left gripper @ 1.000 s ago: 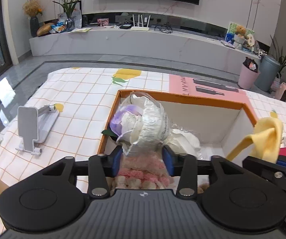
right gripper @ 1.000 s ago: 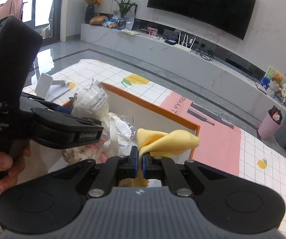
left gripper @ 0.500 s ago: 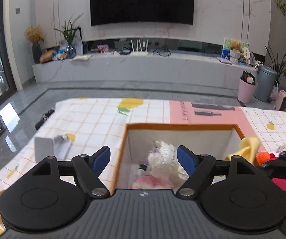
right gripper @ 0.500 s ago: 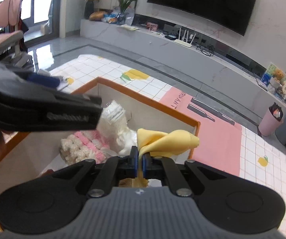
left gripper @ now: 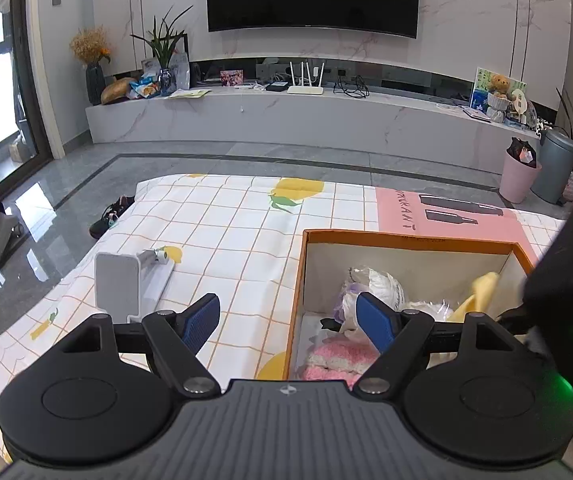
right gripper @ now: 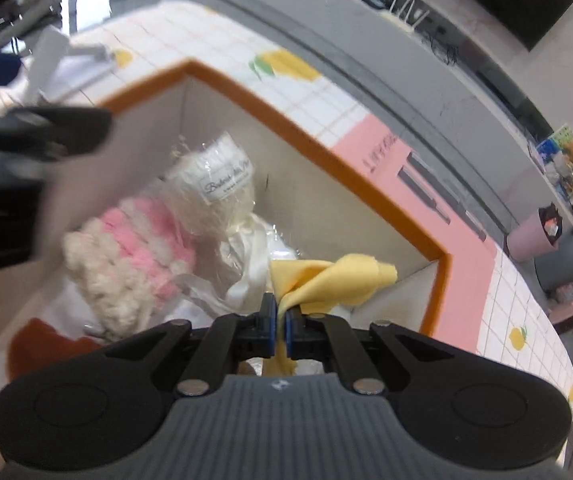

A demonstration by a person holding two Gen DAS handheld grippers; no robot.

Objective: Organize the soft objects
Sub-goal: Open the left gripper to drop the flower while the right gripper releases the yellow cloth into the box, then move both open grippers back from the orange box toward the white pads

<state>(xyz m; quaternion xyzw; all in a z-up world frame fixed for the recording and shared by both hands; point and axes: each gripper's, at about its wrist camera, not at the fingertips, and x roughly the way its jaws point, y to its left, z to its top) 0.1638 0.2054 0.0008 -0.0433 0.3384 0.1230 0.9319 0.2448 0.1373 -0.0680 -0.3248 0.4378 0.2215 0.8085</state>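
Note:
An orange-rimmed box (left gripper: 406, 237) (right gripper: 366, 184) stands on the checked tablecloth. Inside lie a pink and white fluffy item (right gripper: 126, 256) (left gripper: 338, 360) and a plastic-wrapped white bundle (right gripper: 222, 184) (left gripper: 374, 284). My right gripper (right gripper: 280, 322) is shut on a folded yellow cloth (right gripper: 338, 280), tilted down over the box's inside near its right corner. That cloth (left gripper: 482, 292) shows at the box's right side in the left wrist view. My left gripper (left gripper: 290, 320) stands open and empty above the box's left wall, one blue pad on each side of it.
A grey phone stand (left gripper: 126, 280) lies on the tablecloth left of the box. A pink mat (left gripper: 446, 220) sits behind the box. A rust-brown item (right gripper: 46, 344) lies in the box's near corner. Beyond the table are a grey floor and a long TV bench.
My left gripper let go of the wrapped bundle into the box, opened wide and drew back up and left. My right gripper swung down into the box with the yellow cloth.

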